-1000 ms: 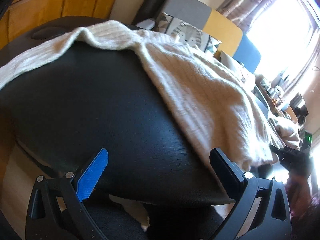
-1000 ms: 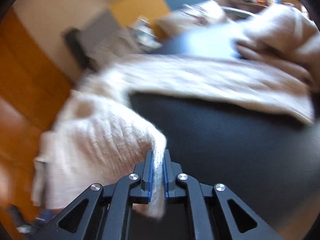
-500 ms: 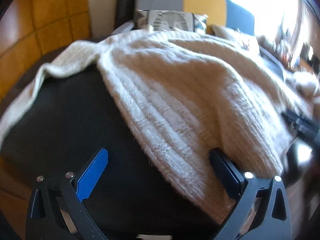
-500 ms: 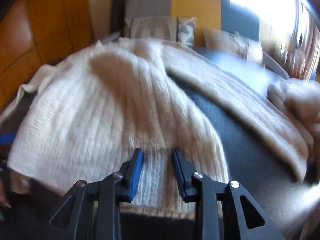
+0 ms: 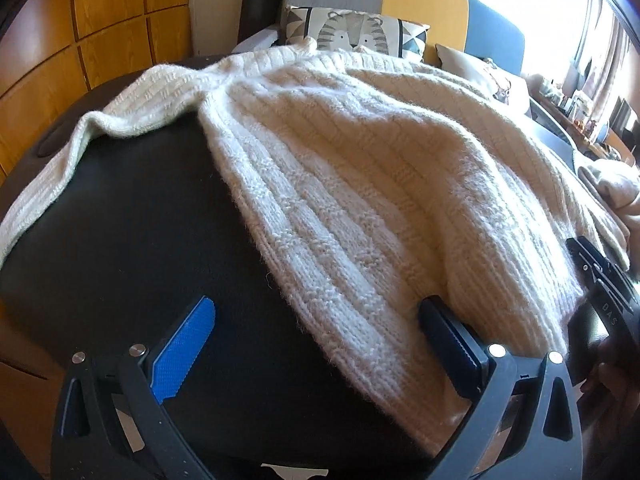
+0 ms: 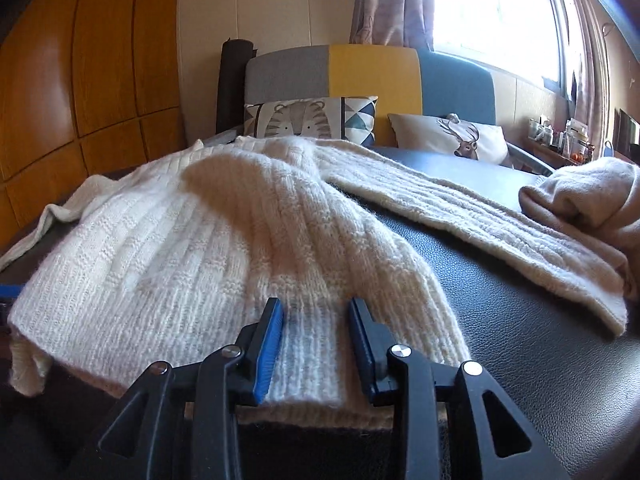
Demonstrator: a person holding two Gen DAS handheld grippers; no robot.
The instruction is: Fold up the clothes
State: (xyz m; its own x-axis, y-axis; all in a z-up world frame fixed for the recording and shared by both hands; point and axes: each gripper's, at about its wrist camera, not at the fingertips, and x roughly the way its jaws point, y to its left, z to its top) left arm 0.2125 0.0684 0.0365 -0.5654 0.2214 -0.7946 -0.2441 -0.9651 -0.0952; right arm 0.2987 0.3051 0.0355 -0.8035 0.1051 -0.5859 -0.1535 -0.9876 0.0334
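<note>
We are holding our left claw [image 5: 316,344] wide apart over the black leather surface [image 5: 132,240], gripping nothing; our right claw [image 6: 316,332] is sitting partly parted, its pads straddling but not pressing the hem of the cream ribbed knit sweater [image 6: 192,248] lying spread there.

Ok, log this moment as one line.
task: fold clothes | left tool: open | right tool: open over sweater hem | sweater: on black surface
</note>
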